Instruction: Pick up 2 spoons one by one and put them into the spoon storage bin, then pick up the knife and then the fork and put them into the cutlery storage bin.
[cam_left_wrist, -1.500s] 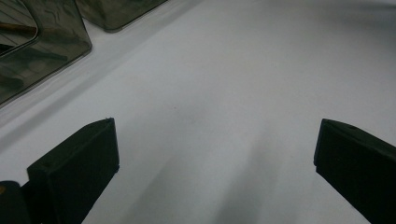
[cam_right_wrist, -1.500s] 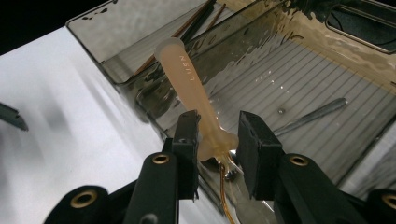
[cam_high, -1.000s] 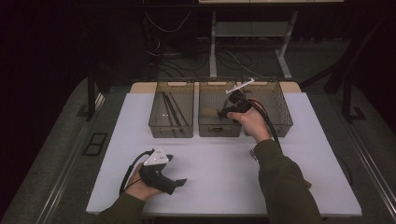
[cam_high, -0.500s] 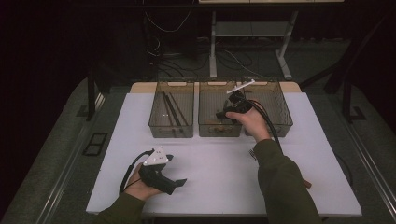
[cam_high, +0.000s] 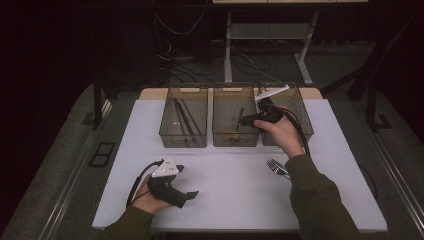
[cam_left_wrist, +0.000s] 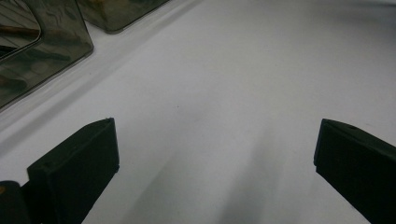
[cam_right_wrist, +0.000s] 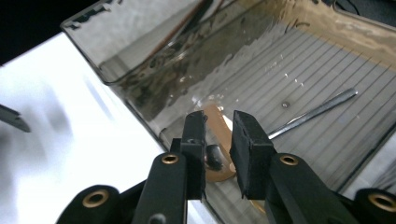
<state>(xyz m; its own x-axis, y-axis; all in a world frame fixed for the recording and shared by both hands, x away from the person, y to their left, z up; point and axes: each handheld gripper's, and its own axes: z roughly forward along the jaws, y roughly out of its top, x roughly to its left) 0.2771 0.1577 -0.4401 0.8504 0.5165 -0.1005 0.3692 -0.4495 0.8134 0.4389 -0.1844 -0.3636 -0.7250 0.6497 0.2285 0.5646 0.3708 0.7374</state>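
Three smoky clear bins stand in a row at the back of the white table. My right gripper (cam_high: 243, 120) (cam_right_wrist: 218, 119) reaches into the middle bin (cam_high: 235, 145) near its front right corner. Its jaws are almost closed, with a brown wooden spoon (cam_right_wrist: 217, 127) (cam_high: 227, 131) between them, low over the ribbed bin floor. A metal utensil handle (cam_right_wrist: 317, 109) lies on that floor farther in. My left gripper (cam_high: 187, 192) (cam_left_wrist: 217, 135) rests on the table near the front left, open with nothing between its jaws.
The left bin (cam_high: 182, 140) holds several dark sticks. The right bin (cam_high: 300, 115) sits behind my right hand. A metal fork (cam_high: 276, 167) lies on the table beside my right sleeve. Two bin corners (cam_left_wrist: 42, 51) are ahead of the left gripper.
The right gripper has edged slightly left and down into the middle bin. The left gripper has not moved.
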